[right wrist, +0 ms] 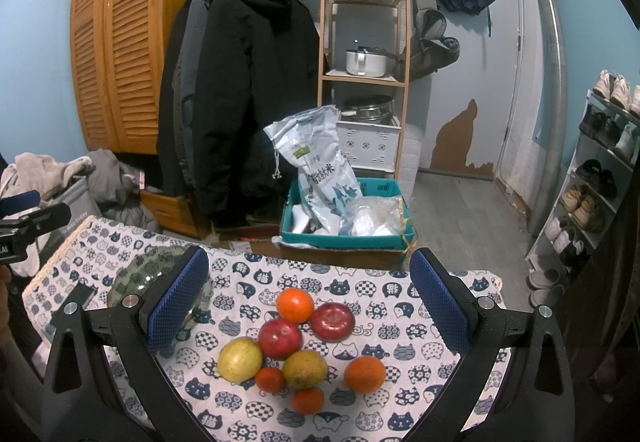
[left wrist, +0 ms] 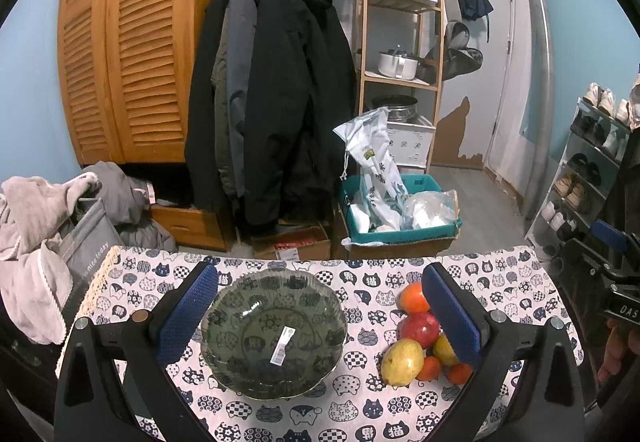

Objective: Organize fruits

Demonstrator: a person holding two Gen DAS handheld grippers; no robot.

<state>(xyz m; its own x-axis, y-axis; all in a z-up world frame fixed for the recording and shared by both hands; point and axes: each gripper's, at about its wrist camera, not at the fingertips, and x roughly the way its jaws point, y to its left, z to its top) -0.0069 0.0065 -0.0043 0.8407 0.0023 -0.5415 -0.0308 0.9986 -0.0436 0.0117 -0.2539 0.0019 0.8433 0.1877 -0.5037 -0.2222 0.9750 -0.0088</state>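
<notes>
Worktop (left wrist: 360, 418) under cat-print cloth, scalloped ribbed glass bowl (left wrist: 273, 334) holding only a barcode sticker, left tongs (left wrist: 318, 316) gaping wide around it, right tongs (right wrist: 308, 302) equally wide and unladen over heaped round glossy fruits (right wrist: 298, 346) beside the bowl.

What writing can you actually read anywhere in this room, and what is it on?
"nice today": grey bag, left of the table.
"DAS": right hand-held gripper, cut off at the frame edge.
"米": white rice sack in the teal box.
Barcode sticker in the glass bowl: too small to read.
</notes>
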